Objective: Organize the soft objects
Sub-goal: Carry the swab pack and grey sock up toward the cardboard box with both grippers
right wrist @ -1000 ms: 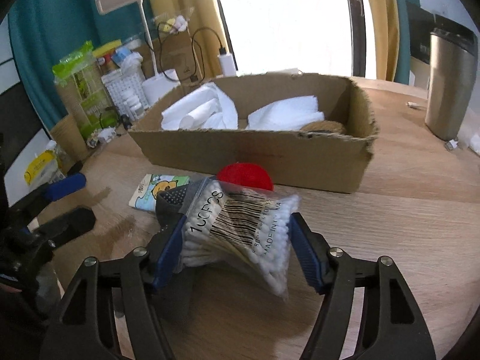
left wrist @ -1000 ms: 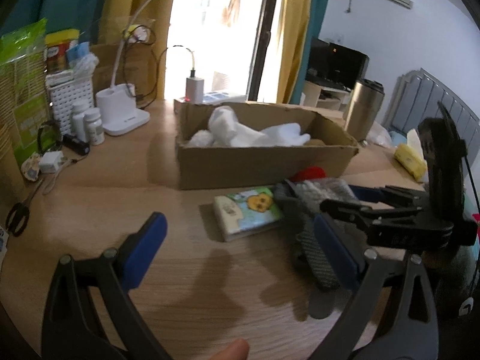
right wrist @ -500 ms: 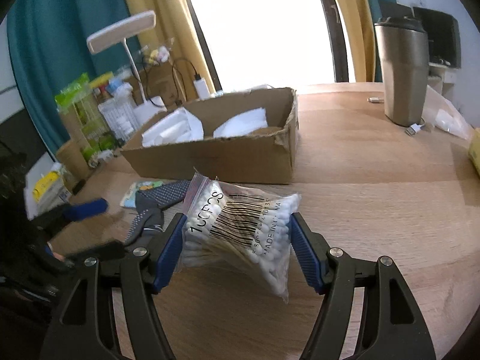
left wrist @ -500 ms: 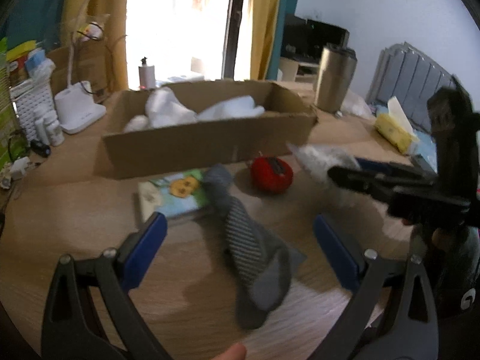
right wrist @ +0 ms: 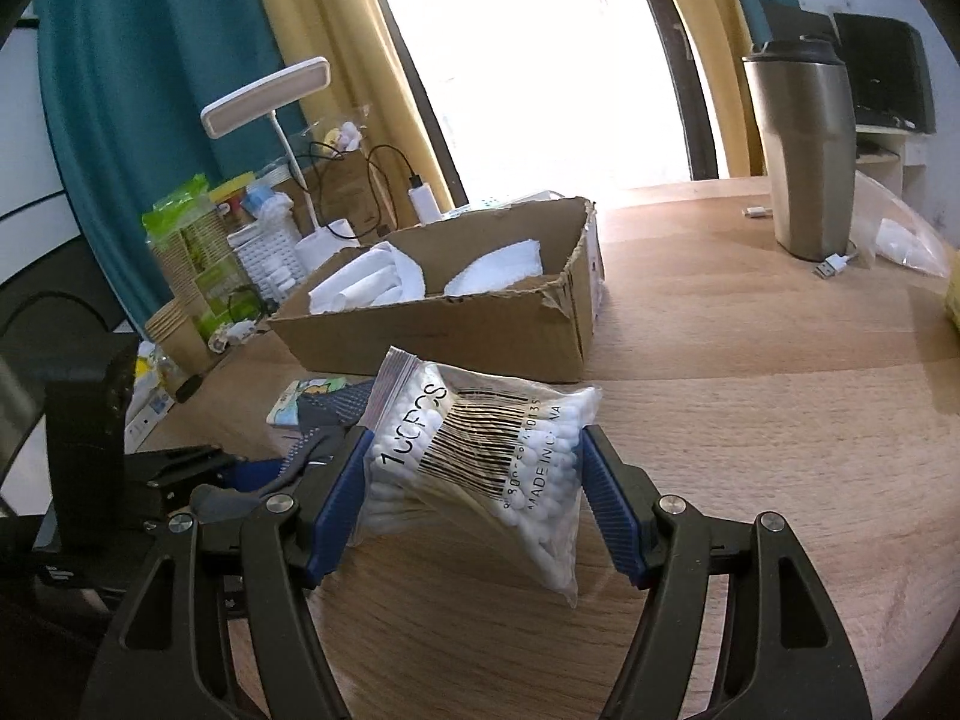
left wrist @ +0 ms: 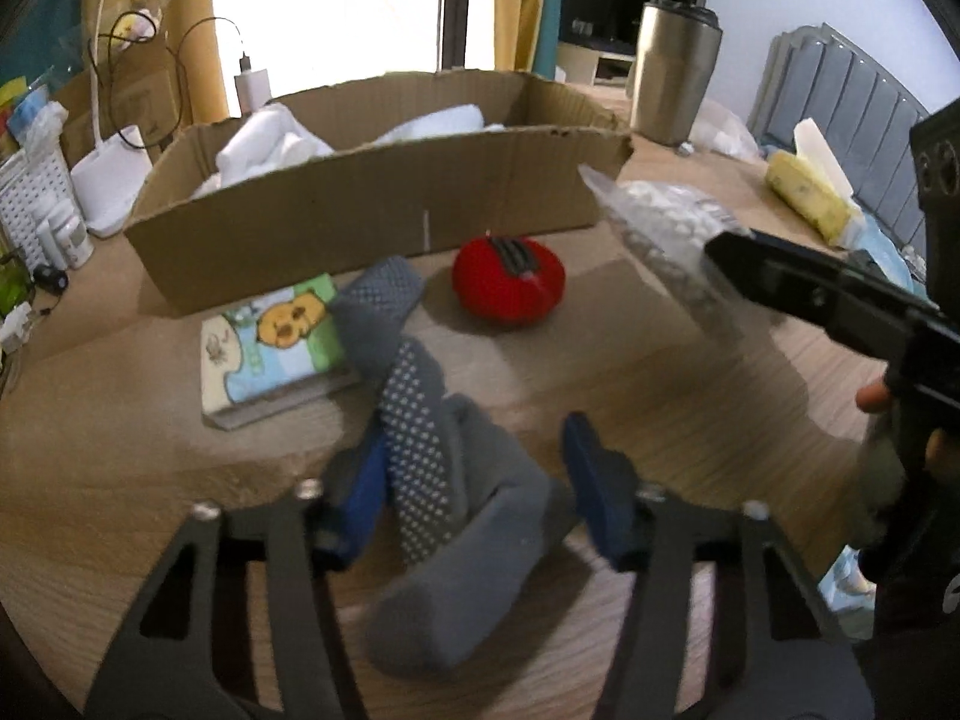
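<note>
Since a moment ago my left claw came down over the grey sock; its jaws are closing around it; my right claw pinches the bag of cotton swabs; behind sits the cardboard box on the wooden table.

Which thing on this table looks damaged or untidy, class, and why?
The cardboard box looks damaged: its rim is ragged and torn at the near corner. The grey sock lies crumpled and twisted on the table, one end resting on the picture booklet.
</note>
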A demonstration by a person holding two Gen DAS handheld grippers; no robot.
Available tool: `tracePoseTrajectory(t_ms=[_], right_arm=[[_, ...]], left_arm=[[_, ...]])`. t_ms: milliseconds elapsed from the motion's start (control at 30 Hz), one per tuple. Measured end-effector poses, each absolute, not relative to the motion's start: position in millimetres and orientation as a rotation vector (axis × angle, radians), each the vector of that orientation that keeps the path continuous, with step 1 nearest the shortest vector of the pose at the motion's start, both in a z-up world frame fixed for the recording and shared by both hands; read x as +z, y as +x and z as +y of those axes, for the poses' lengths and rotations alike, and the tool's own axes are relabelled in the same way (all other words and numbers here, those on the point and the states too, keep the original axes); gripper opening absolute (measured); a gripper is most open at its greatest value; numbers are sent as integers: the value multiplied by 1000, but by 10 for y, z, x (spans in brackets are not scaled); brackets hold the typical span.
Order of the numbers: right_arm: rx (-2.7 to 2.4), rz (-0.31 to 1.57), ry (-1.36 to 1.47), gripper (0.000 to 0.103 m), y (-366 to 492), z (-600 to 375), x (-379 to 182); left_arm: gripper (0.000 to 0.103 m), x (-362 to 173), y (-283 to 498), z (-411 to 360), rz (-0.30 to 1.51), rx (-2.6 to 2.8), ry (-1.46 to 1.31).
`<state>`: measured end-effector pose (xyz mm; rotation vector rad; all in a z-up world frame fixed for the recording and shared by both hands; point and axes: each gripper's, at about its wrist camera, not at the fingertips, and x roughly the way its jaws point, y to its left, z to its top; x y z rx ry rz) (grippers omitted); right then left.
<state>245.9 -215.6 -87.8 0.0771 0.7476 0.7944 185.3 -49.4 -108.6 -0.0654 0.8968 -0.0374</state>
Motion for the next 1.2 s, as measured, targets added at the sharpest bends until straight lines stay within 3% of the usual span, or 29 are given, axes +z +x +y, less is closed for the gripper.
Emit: tracePoseTrajectory(t_ms=[267, 867, 1200], right_arm=[[801, 745, 77, 72, 2467, -2156, -888], [780, 752, 56, 72, 2459, -2124, -893], [731, 662, 11, 72, 2434, -2112, -592]], left_arm=[[41, -1062, 1825, -534, 883, -72, -53], [40, -811, 1614, -342, 776, -113, -95], [40, -578, 1594, -197, 708, -120, -118]])
